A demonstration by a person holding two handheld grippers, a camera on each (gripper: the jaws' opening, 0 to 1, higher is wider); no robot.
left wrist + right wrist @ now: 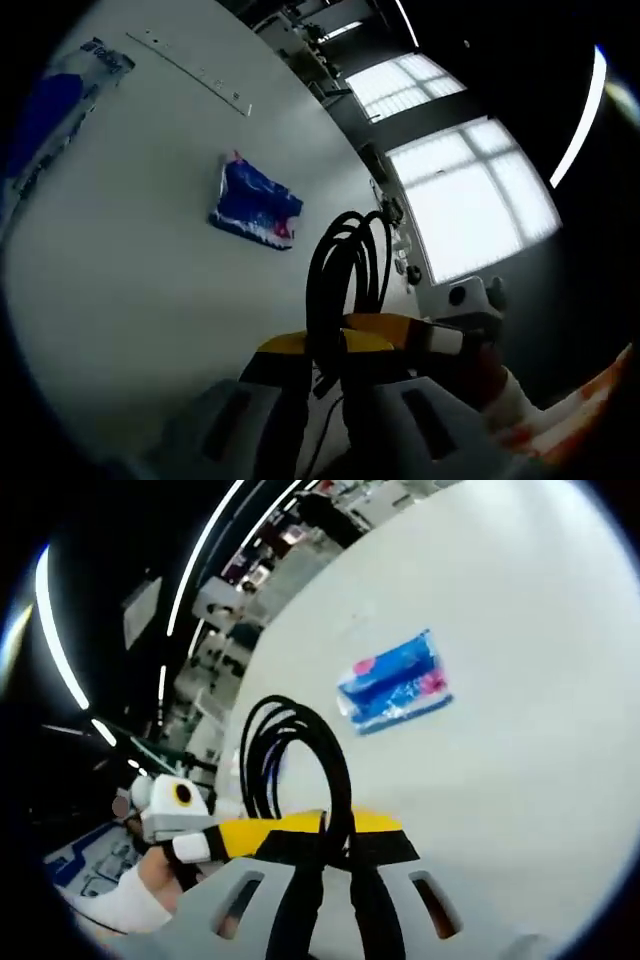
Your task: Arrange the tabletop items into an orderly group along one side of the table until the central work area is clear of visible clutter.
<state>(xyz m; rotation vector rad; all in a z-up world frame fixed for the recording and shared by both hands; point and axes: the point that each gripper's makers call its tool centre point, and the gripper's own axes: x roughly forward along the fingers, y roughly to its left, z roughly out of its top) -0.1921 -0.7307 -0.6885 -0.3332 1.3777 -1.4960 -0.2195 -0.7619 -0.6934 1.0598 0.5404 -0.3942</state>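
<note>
Both grippers, left gripper and right gripper, clenched on one coiled black cable, loops standing up between the jaws, lifted over the white worktop. Ahead, well apart, mid-worktop: flat blue plastic packet, long axis crosswise; neither gripper clearly nearer.

We cannot read the print on the blue plastic packet. At nine o'clock a long blue-and-white bag is cut off by the edge. The coiled black cable hides its lower loops behind yellow-tipped gripper parts.
</note>
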